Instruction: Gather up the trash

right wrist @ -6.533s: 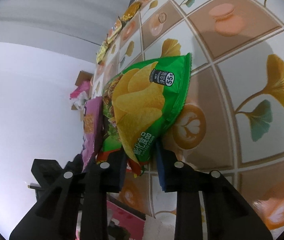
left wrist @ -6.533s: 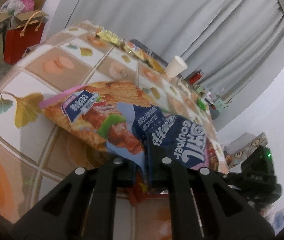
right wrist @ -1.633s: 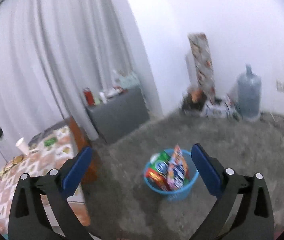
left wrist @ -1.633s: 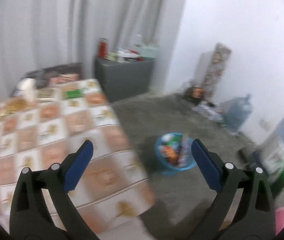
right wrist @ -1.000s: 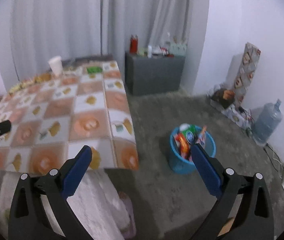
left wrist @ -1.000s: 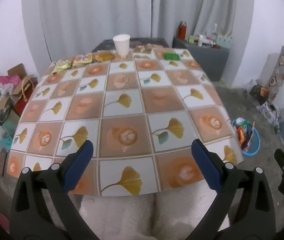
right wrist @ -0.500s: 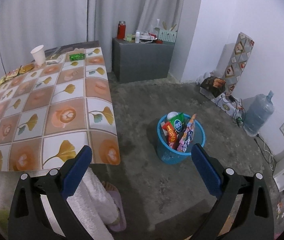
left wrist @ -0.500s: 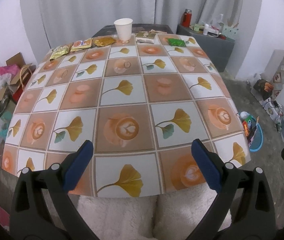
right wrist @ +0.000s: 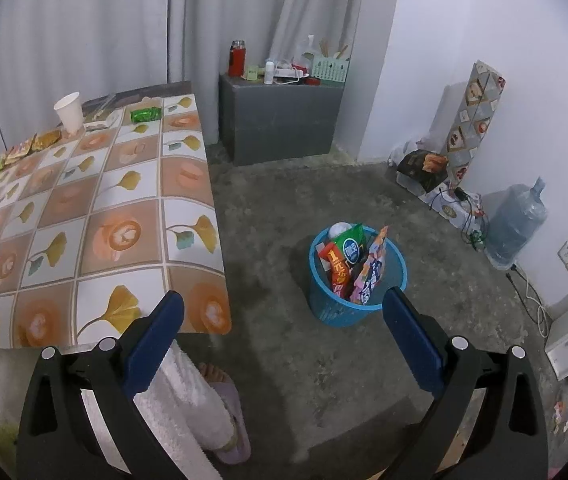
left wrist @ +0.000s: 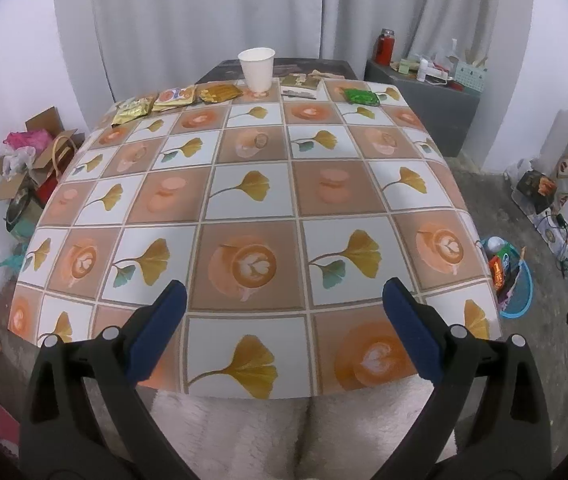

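Note:
My left gripper (left wrist: pixel 284 332) is open and empty, held over the near edge of the patterned table (left wrist: pixel 252 200). My right gripper (right wrist: pixel 282 336) is open and empty, above the floor beside the table (right wrist: pixel 84 208). A blue trash basket (right wrist: pixel 358 308) on the floor holds several snack bags (right wrist: pixel 354 264); it also shows in the left wrist view (left wrist: pixel 518 296). Small snack packets (left wrist: pixel 172 98), a green packet (left wrist: pixel 360 96) and a white paper cup (left wrist: pixel 257 69) sit along the table's far edge.
A grey cabinet (right wrist: pixel 280 120) with a red flask (right wrist: pixel 237 58) stands by the curtain. A water jug (right wrist: pixel 514 224), boxes and cables line the right wall. Cardboard boxes and bags (left wrist: pixel 28 168) lie left of the table. My foot in a slipper (right wrist: pixel 224 416) is below.
Both grippers let go of the snack bags, which now sit in the basket. Over the last second both views swung back from the basket and steadied, the left one facing the table.

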Action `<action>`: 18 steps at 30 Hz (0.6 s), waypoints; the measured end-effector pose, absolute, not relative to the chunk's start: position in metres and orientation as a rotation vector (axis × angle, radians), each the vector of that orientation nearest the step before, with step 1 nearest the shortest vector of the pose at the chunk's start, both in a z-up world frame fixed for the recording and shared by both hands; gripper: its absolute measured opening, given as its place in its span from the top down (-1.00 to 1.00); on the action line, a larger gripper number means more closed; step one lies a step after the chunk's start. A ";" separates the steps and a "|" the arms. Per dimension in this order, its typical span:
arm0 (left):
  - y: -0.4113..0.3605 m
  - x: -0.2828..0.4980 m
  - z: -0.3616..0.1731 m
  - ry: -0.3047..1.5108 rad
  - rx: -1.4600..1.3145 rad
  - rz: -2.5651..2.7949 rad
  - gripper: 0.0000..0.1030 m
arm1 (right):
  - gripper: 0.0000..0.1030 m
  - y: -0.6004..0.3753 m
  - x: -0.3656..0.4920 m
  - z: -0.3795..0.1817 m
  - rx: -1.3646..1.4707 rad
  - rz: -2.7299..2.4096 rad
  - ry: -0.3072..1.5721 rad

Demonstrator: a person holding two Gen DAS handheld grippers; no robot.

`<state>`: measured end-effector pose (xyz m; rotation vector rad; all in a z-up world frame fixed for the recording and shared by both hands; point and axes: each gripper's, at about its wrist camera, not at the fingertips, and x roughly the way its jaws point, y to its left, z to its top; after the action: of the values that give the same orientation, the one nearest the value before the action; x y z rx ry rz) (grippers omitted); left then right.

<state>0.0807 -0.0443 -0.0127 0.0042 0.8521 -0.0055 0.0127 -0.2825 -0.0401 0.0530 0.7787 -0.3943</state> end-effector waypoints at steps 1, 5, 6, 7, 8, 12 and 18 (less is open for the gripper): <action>-0.046 0.080 -0.013 0.853 0.005 -0.009 -0.83 | -0.88 -0.283 0.013 -0.040 0.054 -0.394 0.778; -0.050 0.078 -0.012 0.855 0.005 -0.016 -0.83 | -0.88 -0.283 0.013 -0.040 0.052 -0.395 0.778; -0.051 0.077 -0.012 0.855 0.007 -0.018 -0.83 | -0.88 -0.283 0.013 -0.040 0.052 -0.394 0.779; -0.052 0.076 -0.012 0.856 0.009 -0.023 -0.83 | -0.88 -0.283 0.013 -0.040 0.052 -0.394 0.780; -0.053 0.076 -0.012 0.858 0.010 -0.026 -0.83 | -0.88 -0.284 0.012 -0.040 0.052 -0.396 0.782; -0.056 0.074 -0.012 0.856 0.015 -0.031 -0.83 | -0.88 -0.287 0.008 -0.039 0.066 -0.403 0.787; -0.060 0.070 -0.010 0.852 0.020 -0.042 -0.83 | -0.88 -0.290 0.004 -0.039 0.076 -0.411 0.788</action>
<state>0.0700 -0.0600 -0.0098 0.0195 0.8523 -0.0421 0.0040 -0.2901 -0.0390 0.0760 0.7879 -0.4114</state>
